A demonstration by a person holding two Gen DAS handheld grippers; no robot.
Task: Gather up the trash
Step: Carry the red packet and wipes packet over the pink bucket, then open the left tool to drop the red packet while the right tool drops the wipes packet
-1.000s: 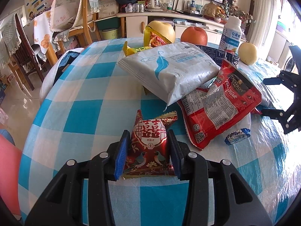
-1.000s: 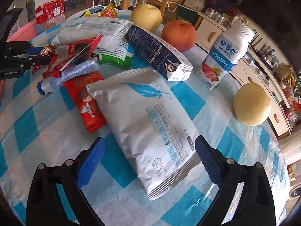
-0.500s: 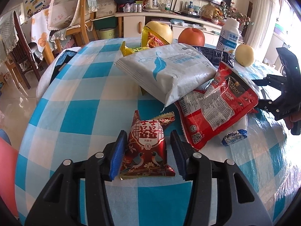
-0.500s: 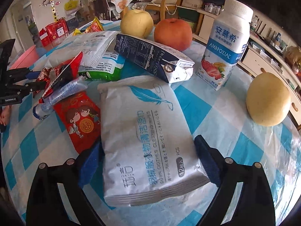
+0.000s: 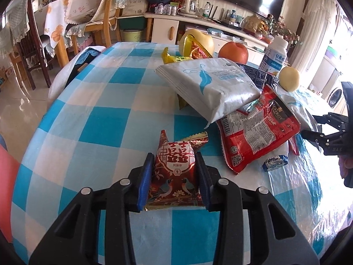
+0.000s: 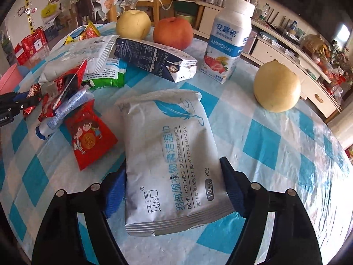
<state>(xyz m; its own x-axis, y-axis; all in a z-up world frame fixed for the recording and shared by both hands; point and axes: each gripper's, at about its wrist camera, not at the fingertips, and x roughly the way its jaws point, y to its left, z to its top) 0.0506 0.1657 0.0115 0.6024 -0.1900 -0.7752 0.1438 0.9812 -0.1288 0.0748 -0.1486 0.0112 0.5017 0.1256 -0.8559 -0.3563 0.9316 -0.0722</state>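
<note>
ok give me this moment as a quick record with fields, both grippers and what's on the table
surface: blue and white checked tablecloth
left gripper: pads against both sides of the red candy packet
right gripper: straddling the white wipes pack, pads at its edges, firm grip not confirmed
trash nearby: red snack bag, second wipes pack, dark blue carton
not trash: yogurt bottle, two pears, orange fruit
</note>
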